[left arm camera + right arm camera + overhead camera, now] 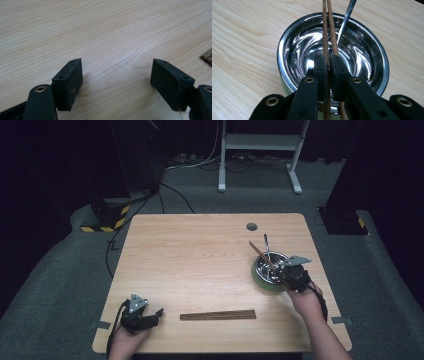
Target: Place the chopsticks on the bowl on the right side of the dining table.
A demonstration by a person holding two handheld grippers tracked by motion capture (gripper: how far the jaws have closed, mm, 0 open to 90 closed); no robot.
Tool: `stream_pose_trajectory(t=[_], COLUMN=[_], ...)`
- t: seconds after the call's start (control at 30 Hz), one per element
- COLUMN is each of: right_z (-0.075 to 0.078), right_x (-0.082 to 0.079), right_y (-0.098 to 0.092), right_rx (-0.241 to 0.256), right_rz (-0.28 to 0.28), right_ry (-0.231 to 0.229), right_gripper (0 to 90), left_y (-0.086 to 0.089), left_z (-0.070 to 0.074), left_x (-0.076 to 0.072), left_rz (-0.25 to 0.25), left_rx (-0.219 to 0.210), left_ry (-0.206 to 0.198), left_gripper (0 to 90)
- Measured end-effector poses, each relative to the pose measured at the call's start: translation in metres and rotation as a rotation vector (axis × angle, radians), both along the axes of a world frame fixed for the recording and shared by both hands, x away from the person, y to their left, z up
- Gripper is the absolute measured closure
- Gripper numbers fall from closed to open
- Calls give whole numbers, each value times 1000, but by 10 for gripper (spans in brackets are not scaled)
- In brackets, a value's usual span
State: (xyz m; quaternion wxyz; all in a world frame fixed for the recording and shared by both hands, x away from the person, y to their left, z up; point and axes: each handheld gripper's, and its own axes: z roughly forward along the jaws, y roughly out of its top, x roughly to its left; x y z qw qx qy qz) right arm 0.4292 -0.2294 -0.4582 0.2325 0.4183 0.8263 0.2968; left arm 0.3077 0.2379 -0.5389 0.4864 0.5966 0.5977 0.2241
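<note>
**Wooden table, chopsticks over the bowl**

Pale wood tabletop (200, 265) under everything. Right gripper (328, 65) is clamped on a pair of dark brown wooden chopsticks (327, 30), right above a shiny round steel bowl (294, 42) holding a thin metal utensil (345, 20). Left gripper (116, 75) gapes empty; another dark wooden chopstick pair (218, 315) lies just beside it.

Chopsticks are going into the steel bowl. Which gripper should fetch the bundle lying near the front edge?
Probably left. The left gripper is open and empty beside the bundle; the right gripper is shut on two chopsticks over the steel bowl.
</note>
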Motion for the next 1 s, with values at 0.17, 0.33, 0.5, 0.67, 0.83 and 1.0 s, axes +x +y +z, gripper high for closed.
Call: stream_pose_trajectory(t=[0.17, 0.33, 0.5, 0.67, 0.83, 1.0], right_z=[-2, -4, -4, -4, 1, 8], right_x=[2, 4, 5, 6, 4, 6], right_y=[2, 3, 4, 5, 5, 3], right_rx=[-11, -17, -26, -25, -14, 0], right_rz=[-2, -10, -4, -6, 1, 1], right_ry=[0, -1, 1, 3, -8, -10], right_gripper=[834, 833, 832, 813, 776, 665], left_y=[-1, -1, -1, -1, -1, -1], left_z=[0, 0, 0, 0, 0, 0], left_x=[0, 0, 0, 0, 0, 0], left_rz=[12, 12, 12, 11, 11, 9], left_rx=[-16, -16, -16, -15, -15, -12], left_ry=[-4, -4, -4, -3, -3, -1], left_gripper=[257, 257, 257, 257, 257, 257])
